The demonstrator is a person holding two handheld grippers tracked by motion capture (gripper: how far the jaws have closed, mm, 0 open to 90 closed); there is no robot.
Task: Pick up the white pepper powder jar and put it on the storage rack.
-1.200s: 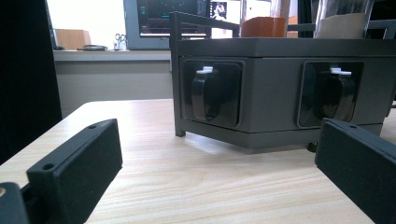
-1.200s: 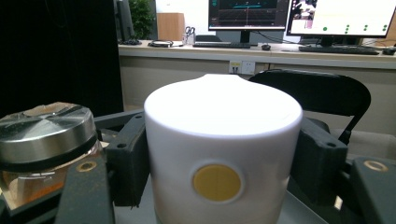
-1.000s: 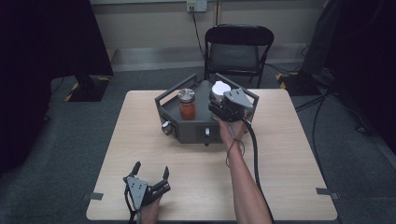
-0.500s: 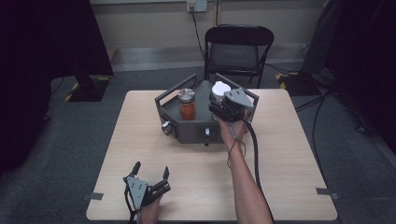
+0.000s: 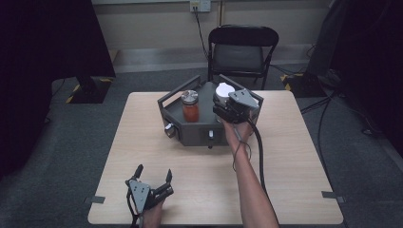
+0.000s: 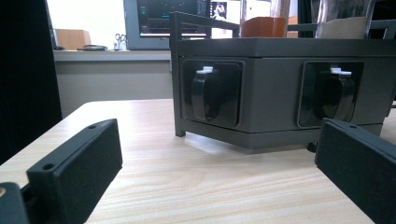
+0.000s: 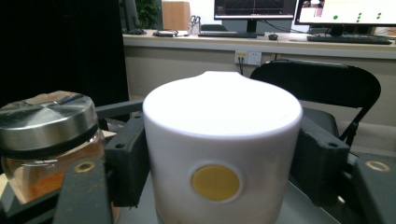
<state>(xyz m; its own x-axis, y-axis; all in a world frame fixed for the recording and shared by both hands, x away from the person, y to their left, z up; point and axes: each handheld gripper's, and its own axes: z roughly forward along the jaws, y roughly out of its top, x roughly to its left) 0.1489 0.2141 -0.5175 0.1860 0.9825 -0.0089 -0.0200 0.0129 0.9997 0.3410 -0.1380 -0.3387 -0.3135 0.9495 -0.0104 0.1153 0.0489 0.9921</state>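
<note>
Pale wood table [image 5: 290, 156] carries a dark grey box [image 5: 199, 126] at its 12 o'clock half, set well back from the person's edge. Box has rail handles along its top rim and recessed knobs on its near faces; two of these knobs [image 6: 208, 93] face the left gripper view.

On the box top stand two containers. A white canister [image 7: 222, 154] sits toward 2 o'clock of the top; a jar [image 5: 190, 105] with a metal lid and red-orange contents sits at about 10 o'clock of it, just beside but apart from the canister.

Right gripper [image 5: 227, 105] is at the canister, with a jaw pressed to each flank, as the right gripper view shows: it is clamped on the canister. The canister appears to rest on the box top; a lift cannot be confirmed.

Left gripper [image 5: 153, 176] rests at 7 o'clock of the table, well apart from the box, its jaws spread wide with nothing between them.

Judgement: the step in hand is the grasp of the canister, made but not yet followed through. The next move calls for a straight upward lift, clearing the rail handles and keeping off the jar, with the canister held upright. The left gripper is free to steady the box if it shifts.
</note>
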